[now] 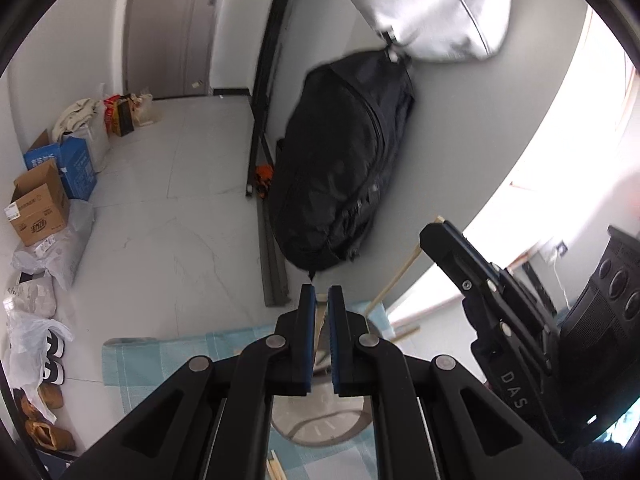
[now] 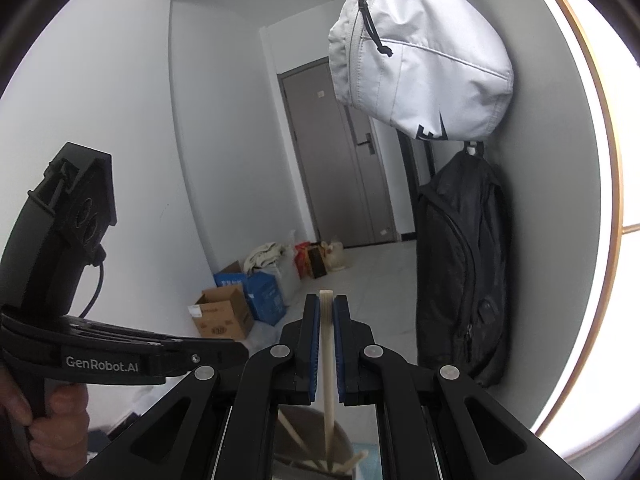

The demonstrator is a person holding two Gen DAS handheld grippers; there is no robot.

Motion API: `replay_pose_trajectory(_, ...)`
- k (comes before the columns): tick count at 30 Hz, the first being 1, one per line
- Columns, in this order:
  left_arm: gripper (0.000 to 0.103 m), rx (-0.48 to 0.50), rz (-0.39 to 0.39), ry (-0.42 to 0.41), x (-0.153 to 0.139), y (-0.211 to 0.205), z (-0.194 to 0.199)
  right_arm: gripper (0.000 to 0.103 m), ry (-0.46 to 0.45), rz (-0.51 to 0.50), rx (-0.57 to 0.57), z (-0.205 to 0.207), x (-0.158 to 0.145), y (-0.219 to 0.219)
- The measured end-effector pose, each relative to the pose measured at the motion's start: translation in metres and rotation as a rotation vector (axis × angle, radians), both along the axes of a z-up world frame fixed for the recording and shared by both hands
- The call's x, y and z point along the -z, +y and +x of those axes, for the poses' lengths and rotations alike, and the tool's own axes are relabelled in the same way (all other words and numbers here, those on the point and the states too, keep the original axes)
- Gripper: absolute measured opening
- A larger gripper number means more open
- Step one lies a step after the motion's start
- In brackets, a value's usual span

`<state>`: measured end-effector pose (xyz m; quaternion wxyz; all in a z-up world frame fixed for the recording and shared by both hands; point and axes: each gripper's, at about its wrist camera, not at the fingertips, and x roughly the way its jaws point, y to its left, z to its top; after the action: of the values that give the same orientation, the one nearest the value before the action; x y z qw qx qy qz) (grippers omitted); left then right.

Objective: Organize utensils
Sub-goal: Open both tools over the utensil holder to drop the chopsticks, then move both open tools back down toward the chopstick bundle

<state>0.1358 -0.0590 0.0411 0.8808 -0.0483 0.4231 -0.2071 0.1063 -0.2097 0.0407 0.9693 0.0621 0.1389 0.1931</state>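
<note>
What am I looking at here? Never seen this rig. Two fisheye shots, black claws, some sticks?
No robot arm: a person holds a black two-finger gripper in each hand, each with a fisheye camera looking along its fingers. In the left wrist view, the left gripper is shut on a pale wooden chopstick above a grey round holder on a light blue checked cloth. In the right wrist view, the right gripper is shut on another pale wooden chopstick that runs down into the holder.

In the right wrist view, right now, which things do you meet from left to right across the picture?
left gripper held by a hand → brown cardboard box → blue box → chopstick clamped in the right gripper → black backpack hanging on the wall.
</note>
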Motion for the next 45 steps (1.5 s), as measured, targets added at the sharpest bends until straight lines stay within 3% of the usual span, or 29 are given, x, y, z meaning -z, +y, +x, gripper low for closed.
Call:
replay_pose_trajectory(7,0.003,-0.008,-0.050,0.111,0.010,0.011,-0.007,0.009,0.132,-0.014,-0.065,-0.020,0.019,-0.006)
replay_pose_trajectory(8,0.006,-0.016,-0.044,0.116,0.008,0.013,-0.009,0.009,0.145,0.000,-0.073,-0.022,0.021,-0.008)
replay_pose_trajectory(9,0.016,-0.023,-0.036,0.114,0.008,0.012,-0.010,0.011,0.160,0.007,-0.074,-0.025,0.021,-0.010)
replay_pose_trajectory(11,0.027,-0.057,-0.041,0.086,0.001,0.019,-0.019,0.025,0.187,0.035,-0.070,-0.031,0.022,-0.017)
replay_pose_trajectory(12,0.032,-0.062,-0.060,0.065,-0.003,0.022,-0.025,0.041,0.191,0.065,-0.062,-0.036,0.020,-0.022)
replay_pose_trajectory(13,0.035,-0.060,-0.066,0.052,-0.005,0.023,-0.029,0.050,0.190,0.082,-0.054,-0.040,0.019,-0.025)
replay_pose_trajectory(15,0.043,-0.083,-0.054,0.023,-0.010,0.024,-0.037,0.050,0.182,0.097,-0.051,-0.049,0.014,-0.029)
replay_pose_trajectory(20,0.045,-0.146,0.011,-0.062,-0.024,0.027,-0.061,0.071,0.143,0.095,-0.028,-0.074,0.000,-0.035)
replay_pose_trajectory(22,0.054,-0.171,0.022,-0.091,-0.028,0.030,-0.069,0.075,0.123,0.092,-0.022,-0.084,-0.006,-0.036)
replay_pose_trajectory(23,0.060,-0.181,0.022,-0.104,-0.030,0.031,-0.073,0.077,0.115,0.091,-0.019,-0.089,-0.008,-0.036)
replay_pose_trajectory(28,0.063,-0.219,0.015,-0.158,-0.036,0.038,-0.093,0.089,0.076,0.082,-0.012,-0.111,-0.020,-0.033)
replay_pose_trajectory(31,0.075,-0.238,0.016,-0.180,-0.036,0.040,-0.104,0.098,0.055,0.079,-0.018,-0.123,-0.025,-0.028)
replay_pose_trajectory(37,0.076,-0.256,0.029,-0.227,-0.032,0.046,-0.127,0.103,0.041,0.070,-0.043,-0.147,-0.026,-0.013)
replay_pose_trajectory(41,0.077,-0.299,0.025,-0.314,-0.029,0.056,-0.147,0.103,0.054,0.058,-0.068,-0.157,-0.022,-0.005)
replay_pose_trajectory(45,0.089,-0.323,0.042,-0.336,-0.017,0.061,-0.155,0.103,0.066,0.035,-0.087,-0.167,-0.011,0.004)
